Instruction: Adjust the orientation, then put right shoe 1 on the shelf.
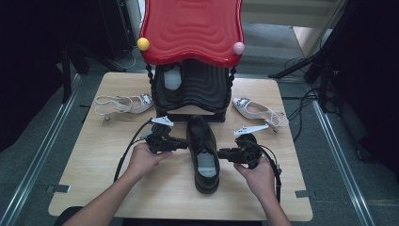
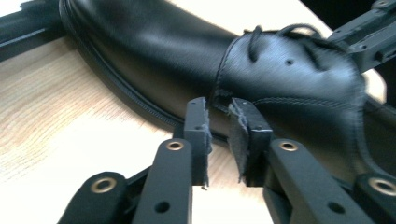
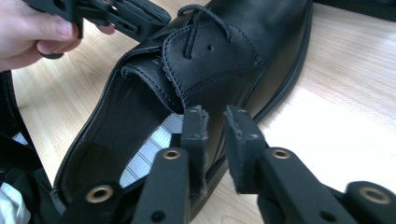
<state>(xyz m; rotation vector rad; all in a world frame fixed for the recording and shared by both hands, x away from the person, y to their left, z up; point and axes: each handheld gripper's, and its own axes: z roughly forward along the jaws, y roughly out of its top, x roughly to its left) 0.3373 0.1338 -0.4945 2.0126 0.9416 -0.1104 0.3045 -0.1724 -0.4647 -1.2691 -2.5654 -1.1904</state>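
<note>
High view: black dress shoe [image 1: 203,153] lies mid-surface, toe toward the far edge where the red-topped shoe rack [image 1: 190,61] stands, heel toward the near edge. Left gripper [image 1: 181,143] comes at the shoe's left flank and right gripper [image 1: 222,153] at its right flank, level and facing each other, likely so the shoe is bracketed from both sides and can't skid. A white heeled sandal [image 1: 123,104] sits off the rack's left side and its mate [image 1: 259,111] off the right, both apart from the work. Wooden surface [image 1: 94,188] is bare at the near-left corner.

Left gripper view: jaws stand slightly apart with a narrow gap, nothing between them. Pads [image 2: 198,122] sit right at the shoe's side, by the seam where the lace flap meets the vamp [image 2: 154,65]; touching or just short, cannot tell. No clamp on the leather.

Right gripper view: jaws slightly apart as well, gap empty. Tips [image 3: 194,122] hover just beside the shoe's collar below the laces [image 3: 201,18], the striped insole [image 3: 149,154] visible inside. The other gripper [image 3: 116,14], with its hand [image 3: 32,30], sits on the far side of the shoe. Judgement: collar edge looks like the intended grip spot, thin enough for the narrow opening.
</note>
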